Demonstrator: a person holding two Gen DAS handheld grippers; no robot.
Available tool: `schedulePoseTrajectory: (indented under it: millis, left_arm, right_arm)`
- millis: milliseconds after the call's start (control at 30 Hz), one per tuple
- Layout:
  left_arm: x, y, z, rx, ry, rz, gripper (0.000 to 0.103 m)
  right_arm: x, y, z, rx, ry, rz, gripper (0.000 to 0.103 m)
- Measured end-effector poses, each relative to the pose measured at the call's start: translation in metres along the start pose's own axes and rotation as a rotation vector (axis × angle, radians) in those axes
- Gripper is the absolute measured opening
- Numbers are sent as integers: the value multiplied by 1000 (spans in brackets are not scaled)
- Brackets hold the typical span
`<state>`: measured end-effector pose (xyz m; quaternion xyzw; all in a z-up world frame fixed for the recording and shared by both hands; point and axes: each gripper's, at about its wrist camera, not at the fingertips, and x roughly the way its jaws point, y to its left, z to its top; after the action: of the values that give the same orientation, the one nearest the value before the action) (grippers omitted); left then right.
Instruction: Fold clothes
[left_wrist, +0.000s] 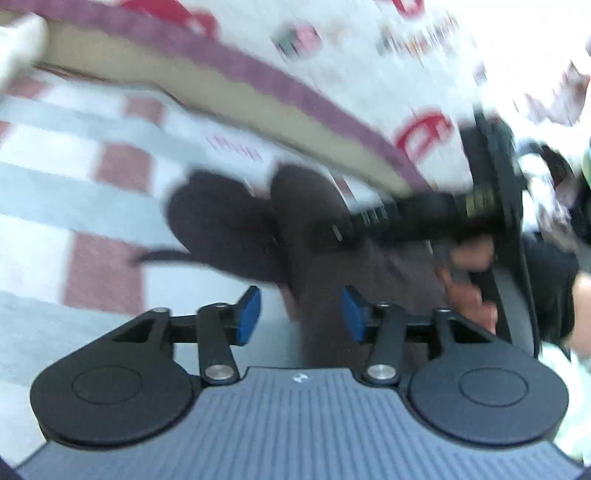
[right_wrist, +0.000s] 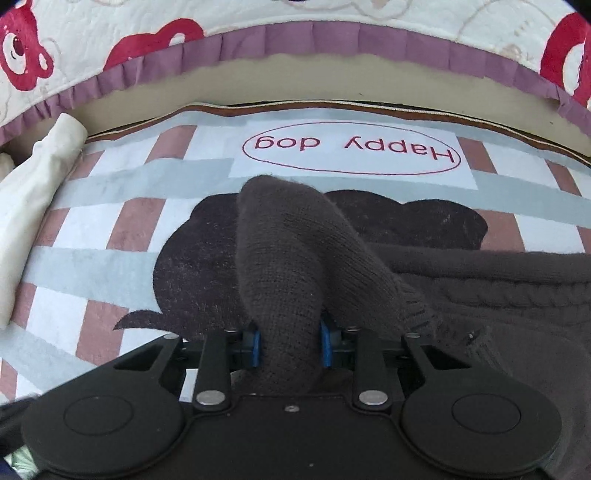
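Folding barely begun: right tongs pinch the brown knit sweater's sleeve above the checked rug; left tongs gape empty

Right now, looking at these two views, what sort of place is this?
Probably a bedroom floor at home. A bed edge with a bear-print quilt and purple ruffle runs along a checked "Happy dog" rug, where the right gripper holds a dark knit sweater.

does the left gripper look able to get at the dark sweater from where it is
Probably yes: the left gripper is open with the dark sweater just ahead and nothing between them. The right gripper already clamps a fold beside it, and the view is blurred.
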<state>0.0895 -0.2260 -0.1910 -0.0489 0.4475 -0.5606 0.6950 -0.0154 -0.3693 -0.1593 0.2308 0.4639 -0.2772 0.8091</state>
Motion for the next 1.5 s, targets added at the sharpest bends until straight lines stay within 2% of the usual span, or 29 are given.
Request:
schedulePoseTrajectory:
  millis: [100, 133, 200, 267, 333, 467, 533, 733, 867, 1067, 1167, 1200, 1267, 1300, 1333, 1400, 1433, 1500]
  left_arm:
    - [28, -2, -9, -3, 174, -36, 59]
    - [33, -3, -13, -7, 206, -40, 58]
    - [36, -4, -19, 1, 220, -44, 34]
    - [32, -8, -20, 32, 205, -48, 29]
    - [28, -17, -18, 88, 190, -45, 27]
    - [27, -44, -17, 231, 185, 20, 26]
    - [25, -55, -16, 275, 179, 47, 26]
    - [3, -73, 6, 287, 96, 38, 25]
    - [-9, -83, 37, 306, 38, 52, 24]
    - [-40, -62, 61, 261, -32, 88, 24]
    - [-73, -36, 68, 217, -67, 157, 25]
    - [-85, -27, 70, 205, -70, 200, 26]
    - [-98, -5, 70, 218, -37, 343, 31]
    - [-100, 8, 68, 217, -4, 434, 34]
    - [-98, 23, 64, 200, 34, 522, 34]
    - [-95, 47, 50, 160, 81, 654, 30]
    - [-98, 55, 43, 130, 77, 681, 30]
    - [-110, 64, 33, 56, 29, 667, 31]
  right_arm:
    - [4, 2, -1, -14, 5, 3, 32]
    - [5, 2, -2, -18, 4, 3, 32]
    - [6, 1, -5, -9, 9, 7, 33]
    - [10, -2, -8, 8, 25, 3, 38]
    - [18, -4, -12, 21, 47, -2, 52]
    - [30, -4, -14, 7, 32, 15, 58]
    - [29, -5, -14, 21, 5, 35, 33]
    - [-5, -48, 0, 355, -105, 306, 31]
    - [-17, -49, 23, 368, -168, 359, 31]
    - [-36, -13, 63, 247, -242, 416, 31]
    - [-35, 25, 81, 165, -260, 458, 31]
    - [-34, 41, 86, 129, -265, 484, 31]
    - [-26, 79, 93, 25, -264, 508, 35]
    - [-19, 96, 96, -23, -247, 497, 39]
    - [-13, 113, 99, -71, -231, 484, 39]
    - [-10, 128, 96, -140, -269, 355, 37]
    - [-12, 124, 92, -141, -285, 325, 40]
    - [-15, 111, 83, -143, -296, 288, 40]
